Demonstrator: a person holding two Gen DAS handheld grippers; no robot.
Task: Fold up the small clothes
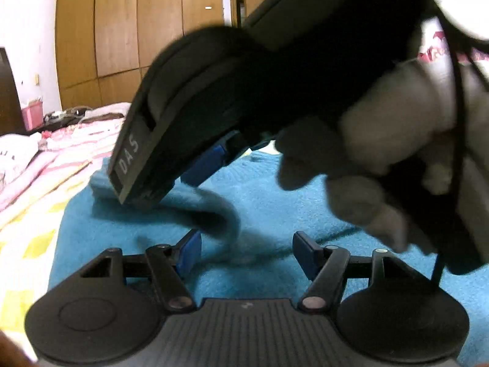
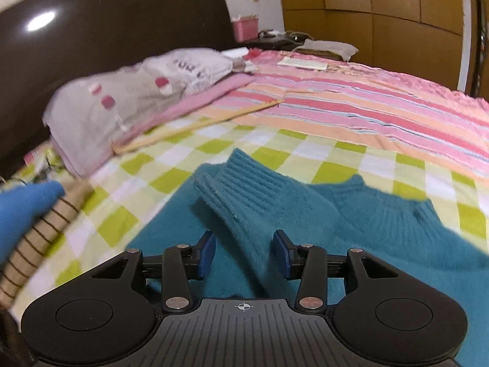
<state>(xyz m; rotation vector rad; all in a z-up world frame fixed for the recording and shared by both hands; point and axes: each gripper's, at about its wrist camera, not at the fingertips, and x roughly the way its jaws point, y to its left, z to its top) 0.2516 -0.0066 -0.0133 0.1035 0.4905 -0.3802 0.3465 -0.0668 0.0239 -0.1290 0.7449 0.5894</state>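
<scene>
1. Bed (image 2: 189,140), checked green-and-white sheet; teal sweater (image 2: 351,229) spread flat on it.
2. Far left, right wrist view: striped cloth (image 2: 39,238) with a blue piece (image 2: 24,202) on top, blurred.
3. Pillow (image 2: 122,104) near the dark headboard (image 2: 107,30); pink striped blanket (image 2: 366,107) beyond the sweater.
4. Right gripper (image 2: 243,252): jaws apart, straddling the folded-over sleeve (image 2: 241,195); pads not pressing it.
5. Left gripper (image 1: 243,252): jaws wide, nothing between them, over the sweater.
6. Left wrist view: gloved hand (image 1: 382,140) holds the right gripper over the sleeve.
</scene>
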